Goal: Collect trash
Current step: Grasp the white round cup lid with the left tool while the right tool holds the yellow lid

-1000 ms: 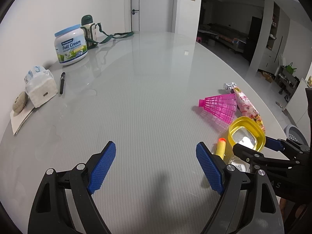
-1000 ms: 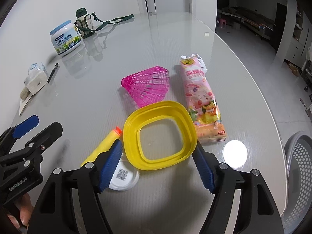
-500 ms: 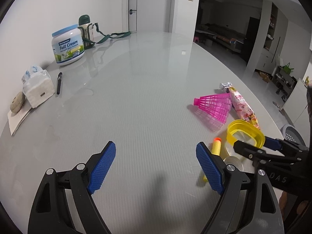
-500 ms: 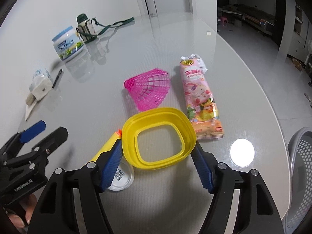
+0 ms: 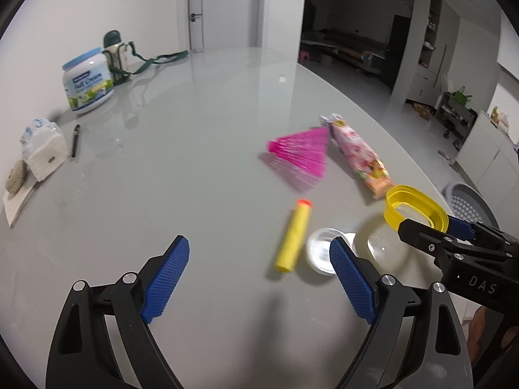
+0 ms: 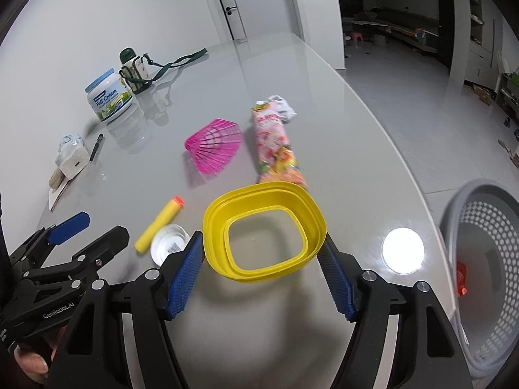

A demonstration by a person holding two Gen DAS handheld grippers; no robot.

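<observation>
The right gripper pinches a yellow plastic ring-shaped lid between its blue pads, one pad on each outer side of the rim, so the lid sits right at the tips of the jaws and is lifted clear of the grey worktop, throwing a shadow beneath. In the left wrist view the same lid shows at the tip of the right gripper, out near the worktop's right edge.

The left gripper has its jaws spread wide and opening, with nothing between them but bare worktop. Just beyond its right pad lies a small clear round lid, partly hidden by that pad, and just beside it to the left a yellow foam dart with an orange tip, lying flat. Both are ahead of the jaws, not inside them.

Farther out lies a pink plastic shuttlecock on its side, and close beside it a pink snack wrapper stretched along the worktop.

Off the right edge of the worktop stands a grey perforated basket holding something small and red.

At the far left are a tissue pack, a pen, a Full Cream tub and a green strapped bottle.
</observation>
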